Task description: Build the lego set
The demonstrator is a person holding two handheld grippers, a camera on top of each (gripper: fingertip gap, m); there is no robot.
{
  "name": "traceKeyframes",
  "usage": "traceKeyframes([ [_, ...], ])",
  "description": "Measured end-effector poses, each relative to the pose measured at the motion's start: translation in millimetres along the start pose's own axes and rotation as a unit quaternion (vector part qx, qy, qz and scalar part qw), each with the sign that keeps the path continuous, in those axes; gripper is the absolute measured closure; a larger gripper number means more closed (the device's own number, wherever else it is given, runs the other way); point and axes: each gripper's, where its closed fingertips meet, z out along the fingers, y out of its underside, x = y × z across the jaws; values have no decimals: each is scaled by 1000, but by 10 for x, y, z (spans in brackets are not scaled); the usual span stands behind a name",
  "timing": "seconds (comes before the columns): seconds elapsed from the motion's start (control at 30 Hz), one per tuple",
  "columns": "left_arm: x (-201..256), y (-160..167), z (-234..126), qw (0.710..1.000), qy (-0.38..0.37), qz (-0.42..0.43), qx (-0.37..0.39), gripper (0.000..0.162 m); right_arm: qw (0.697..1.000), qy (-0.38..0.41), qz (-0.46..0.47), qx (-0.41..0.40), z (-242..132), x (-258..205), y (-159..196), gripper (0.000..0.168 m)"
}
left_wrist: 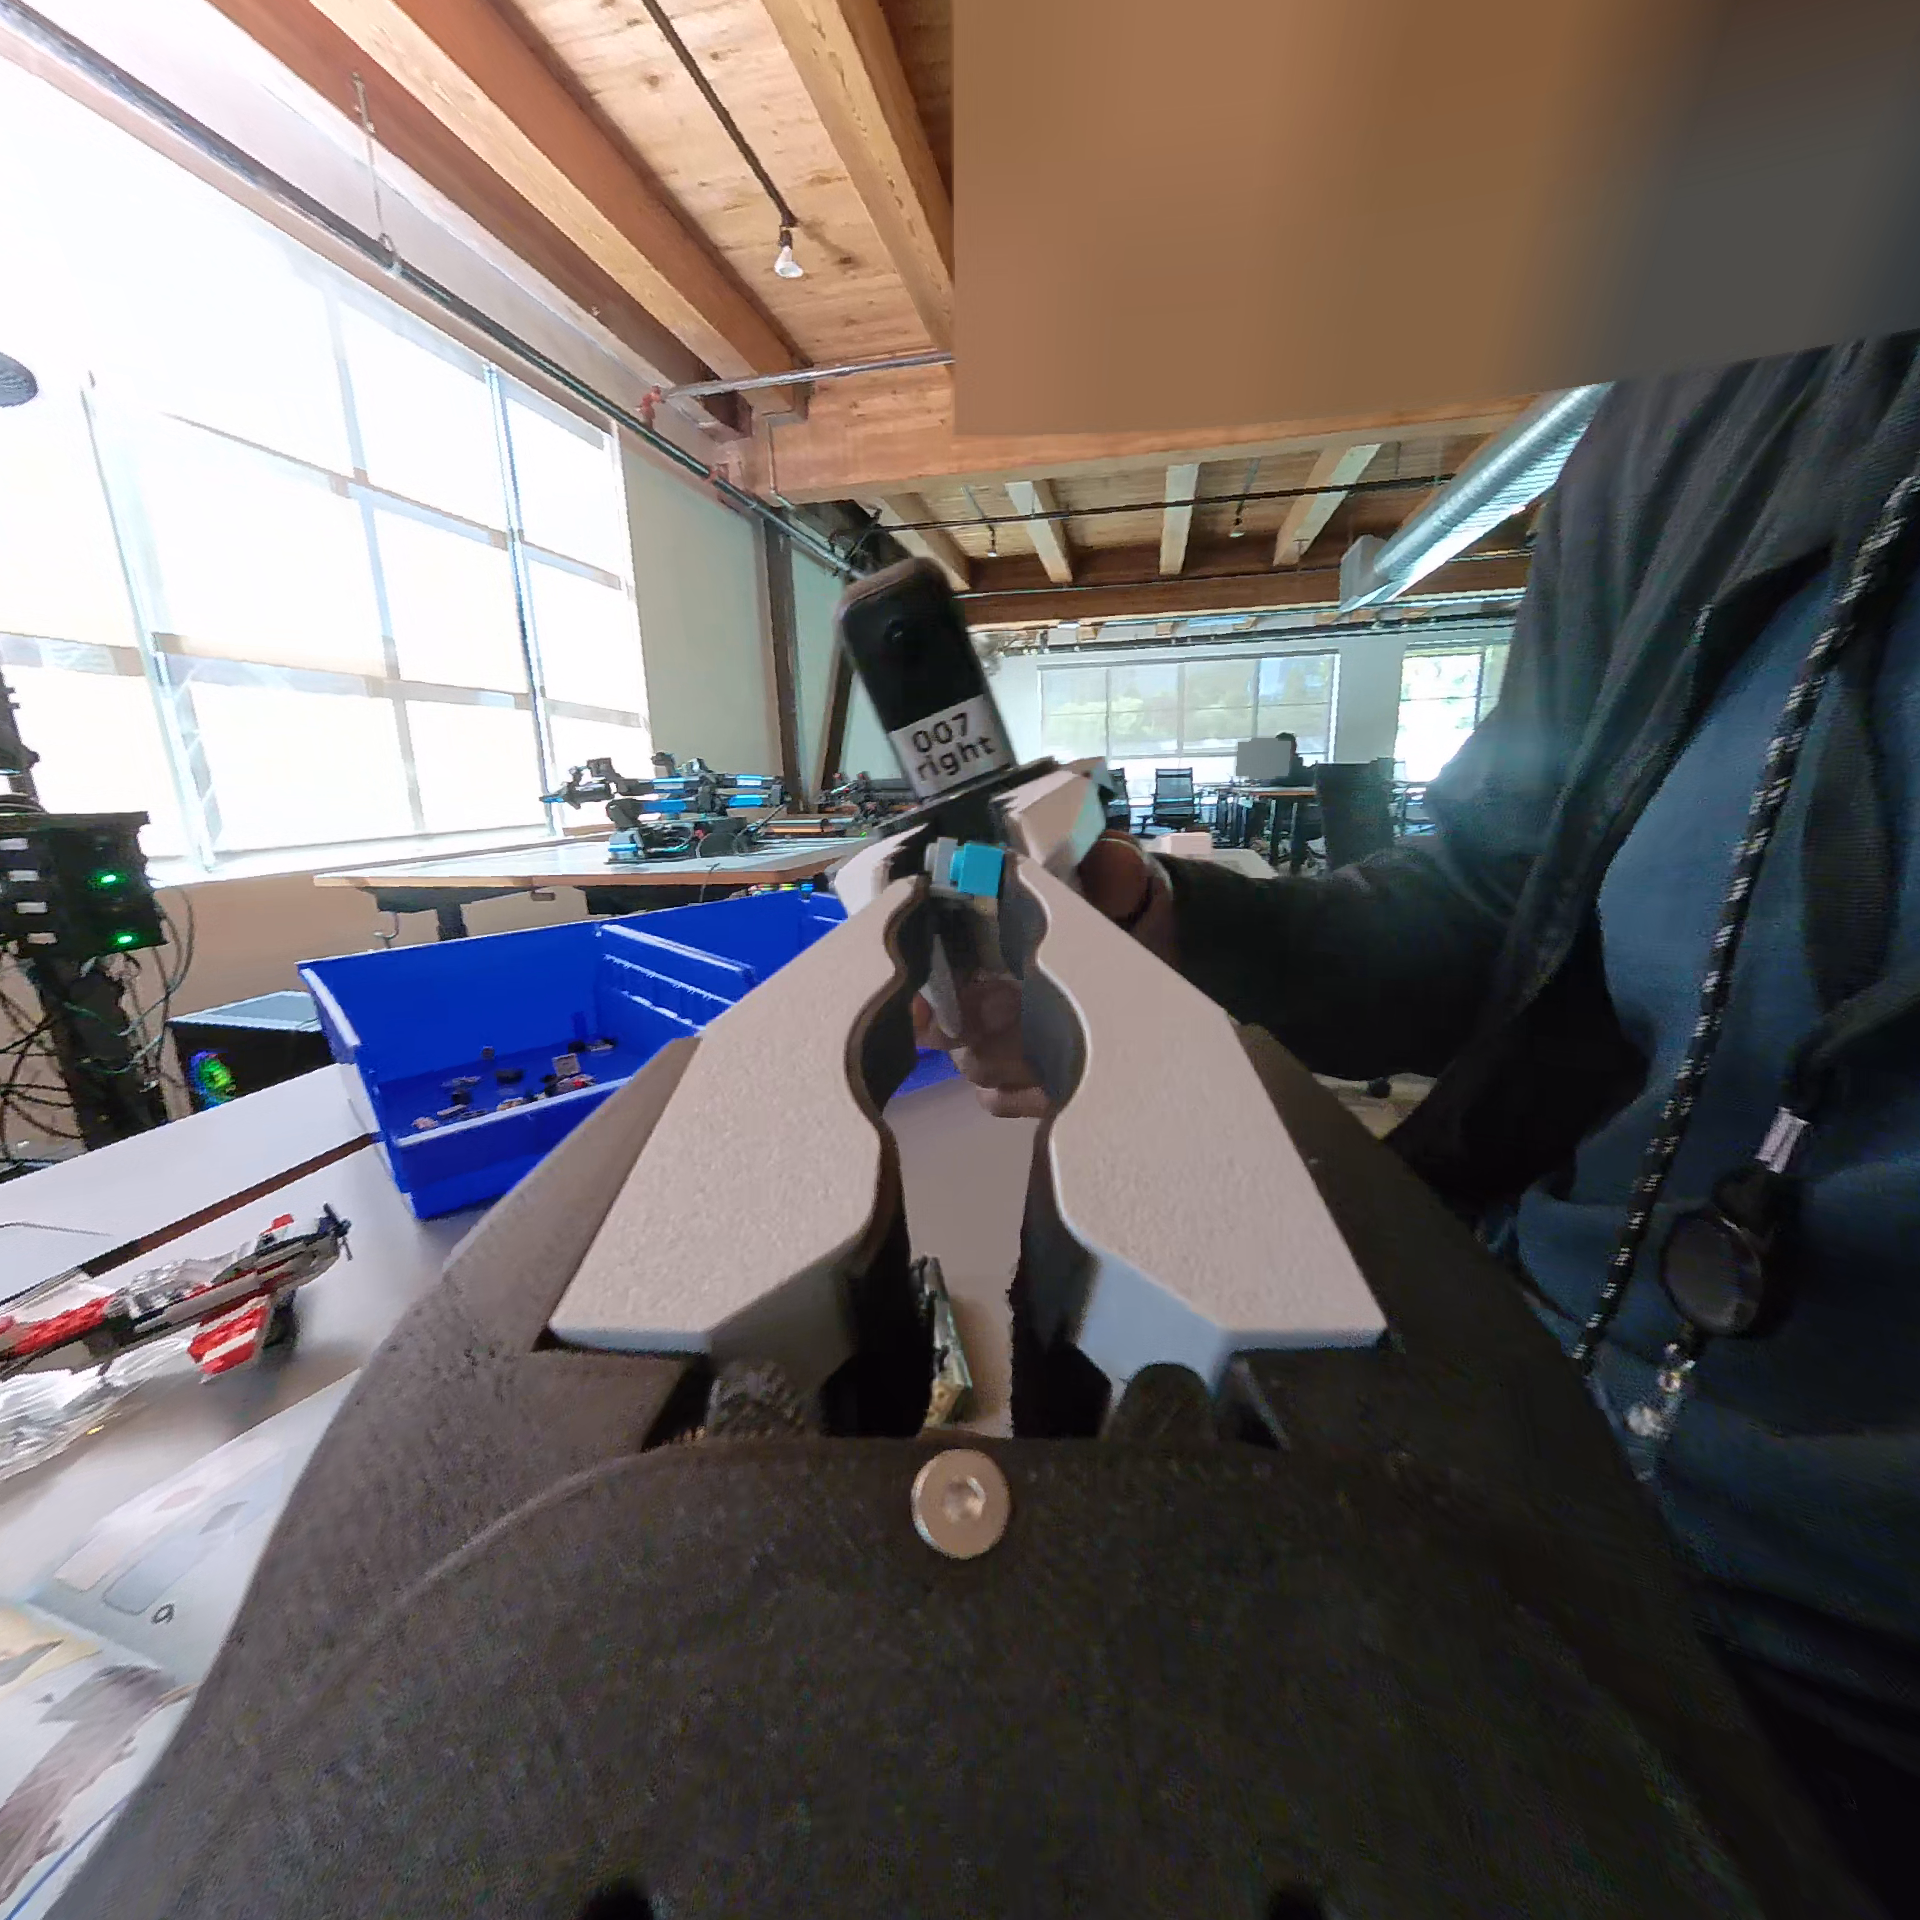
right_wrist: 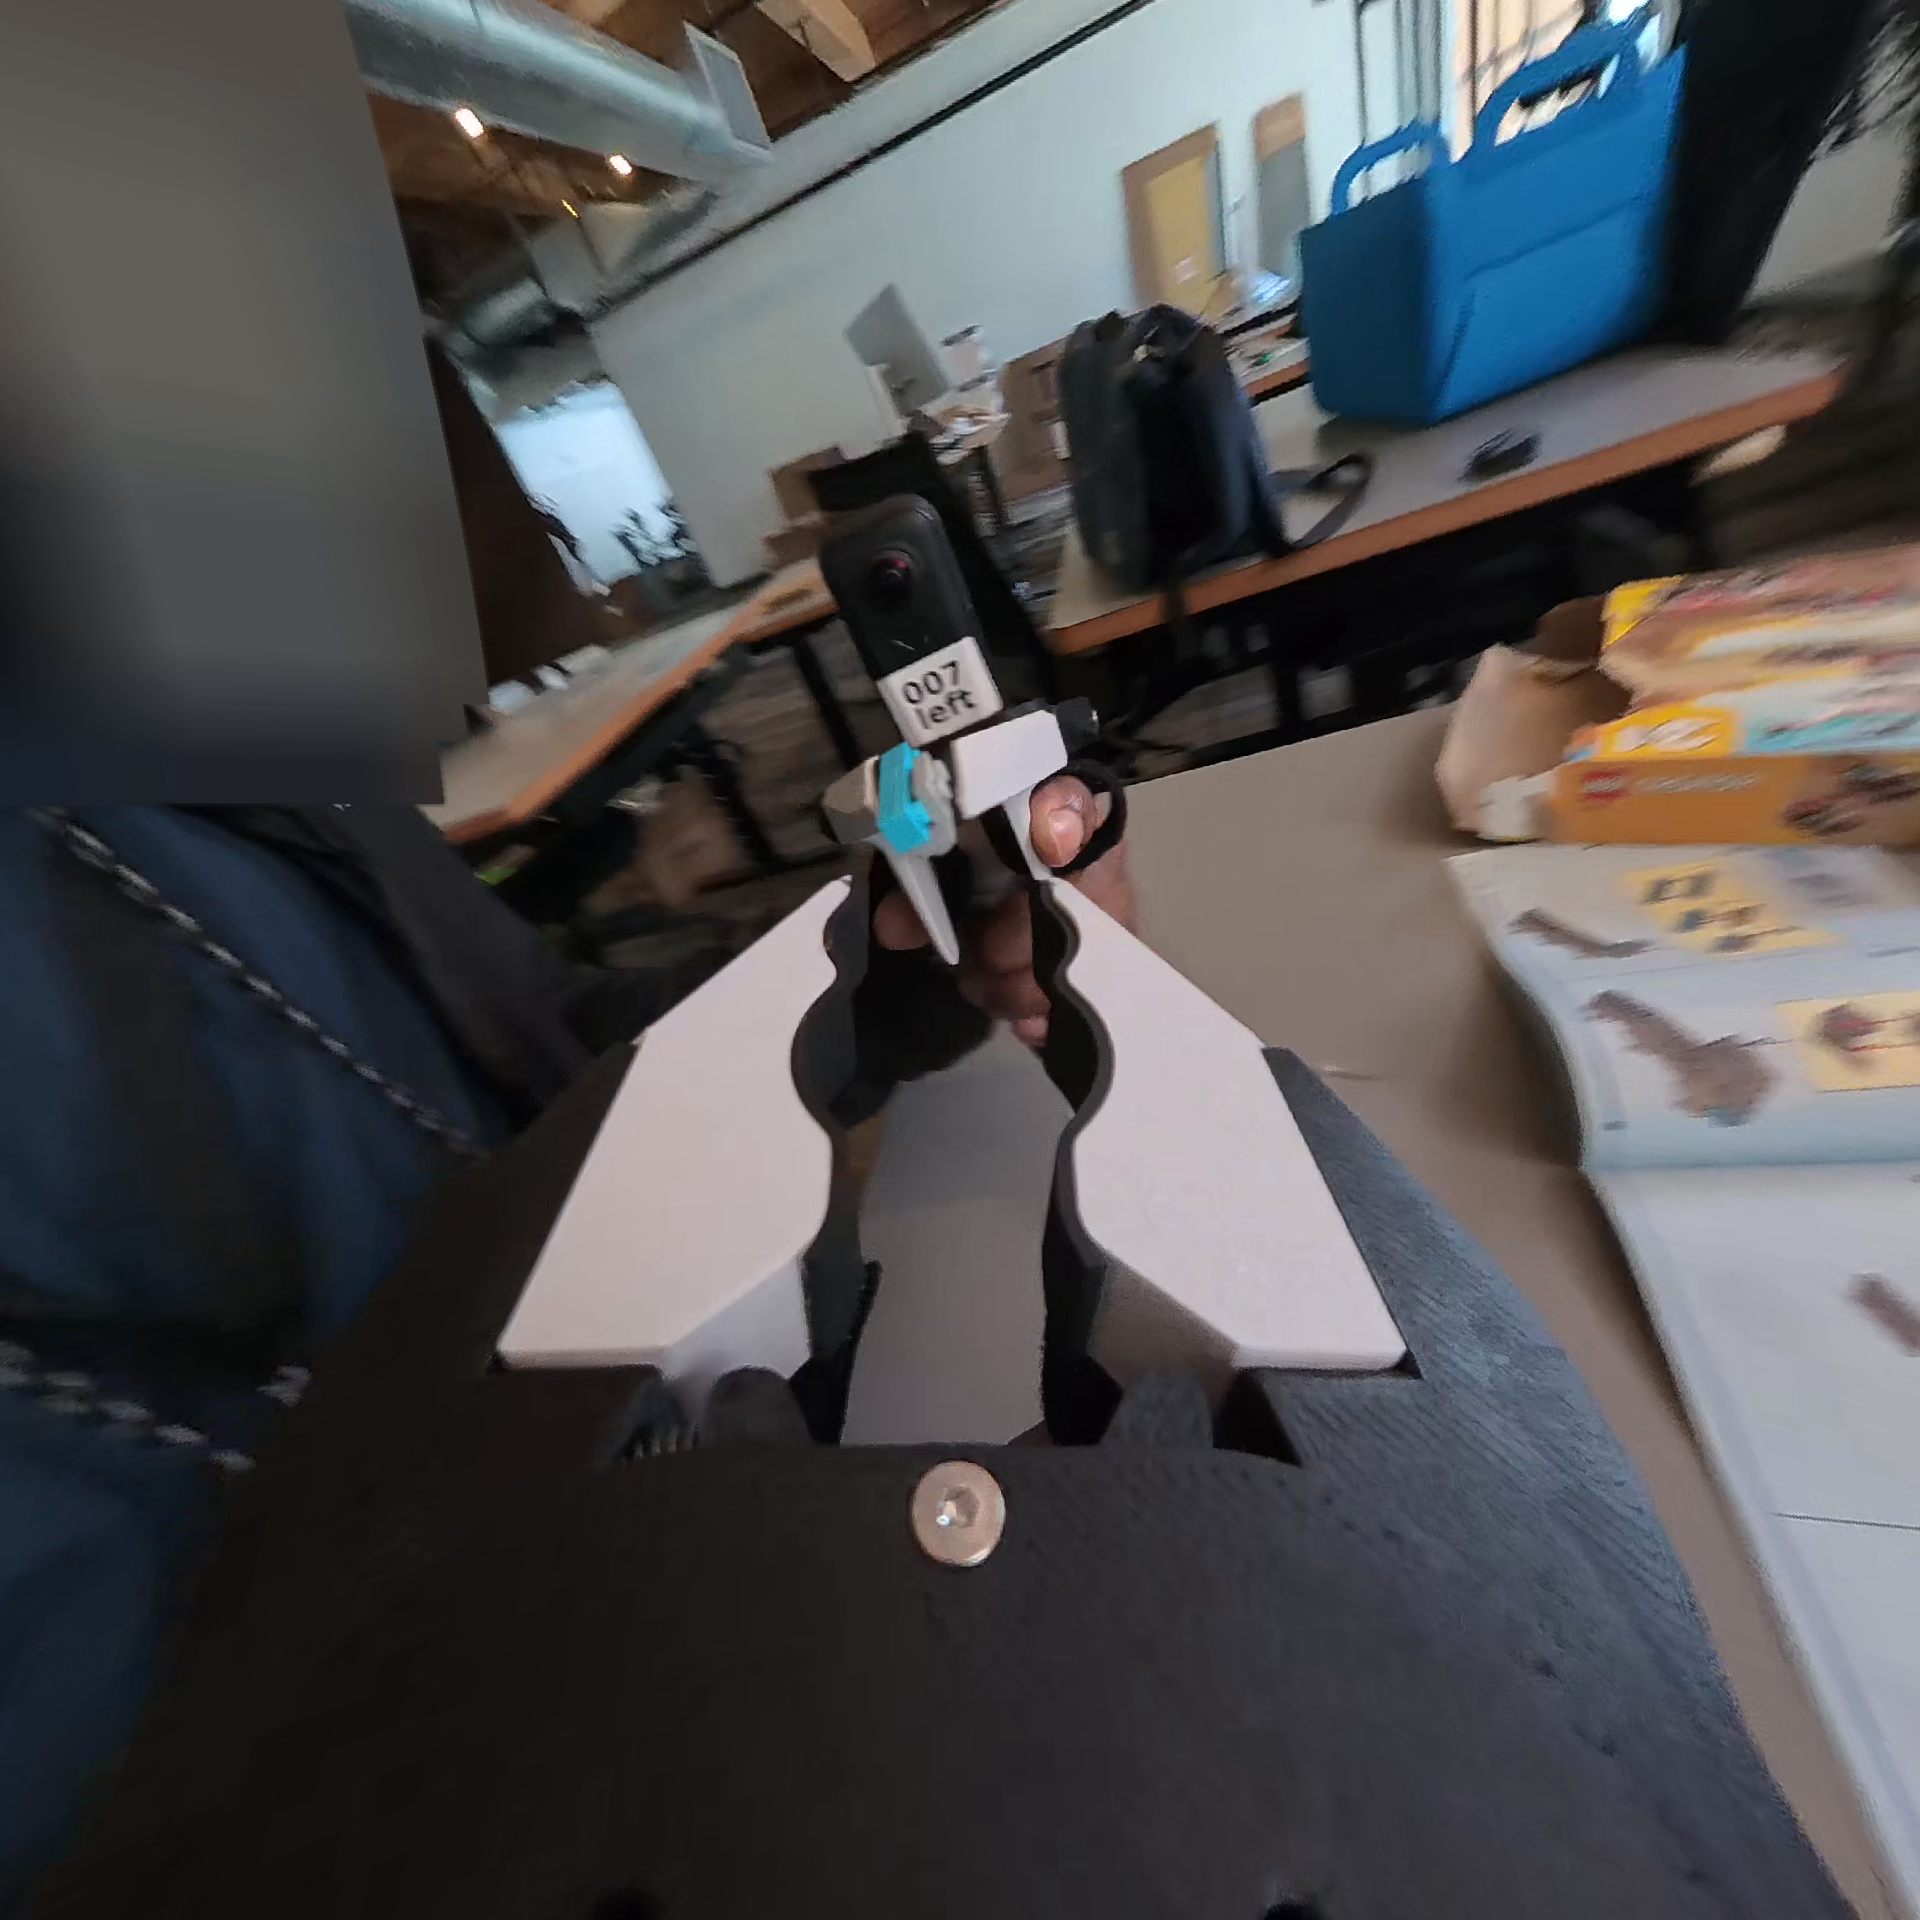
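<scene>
My left gripper (left_wrist: 958,875) is raised above the table and is shut on a small teal and grey lego piece (left_wrist: 971,868). A pale pointed part (left_wrist: 938,987) hangs down from the piece. In the right wrist view the left gripper (right_wrist: 914,802) faces me with the teal piece (right_wrist: 899,805) and its hanging point (right_wrist: 925,904). My right gripper (right_wrist: 948,888) is open and empty. Its fingertips (right_wrist: 831,904) sit just below and short of the piece. The right gripper's camera (left_wrist: 920,675) shows close behind the piece in the left wrist view.
A blue bin (left_wrist: 468,1049) with several small parts stands on the grey table (left_wrist: 260,1132). A red and white lego plane (left_wrist: 177,1309) lies at the left. An open instruction booklet (right_wrist: 1714,997) and lego boxes (right_wrist: 1756,748) lie at the right. The person's torso (left_wrist: 1714,935) is close by. Left and right tips are no more than a few centimetres apart.
</scene>
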Motion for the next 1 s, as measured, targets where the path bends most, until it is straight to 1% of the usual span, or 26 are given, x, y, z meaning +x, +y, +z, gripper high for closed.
traceKeyframes([
  [0.1,-40,75,51,1000,-16,7,-16,150,998,29,-50,-3,-10,52,44,136],
  [0.17,-61,160,99,999,-24,7,-33,151,997,36,-67,11,-44,86,45,138],
  [0.33,-123,364,273,998,-39,-1,-57,151,997,28,-70,28,-205,188,126,145],
  [0.43,-158,481,400,997,-43,-10,-63,151,997,11,-61,37,-356,236,175,150],
  [0.63,-232,719,727,996,-30,-22,-77,150,998,-10,-58,37,-735,368,254,151],
  [0.77,-420,816,1028,997,-13,-17,-80,151,996,-2,-82,46,-1041,562,173,152],
  [0.87,-636,845,1286,997,11,11,-82,151,990,23,-123,63,-1281,761,35,151],
  [0.93,-818,888,1435,996,25,35,-84,151,980,65,-174,68,-1426,945,-44,150],
  [1.0,-991,933,1550,995,37,43,-77,151,970,100,-205,89,-1552,1112,-121,149],
])
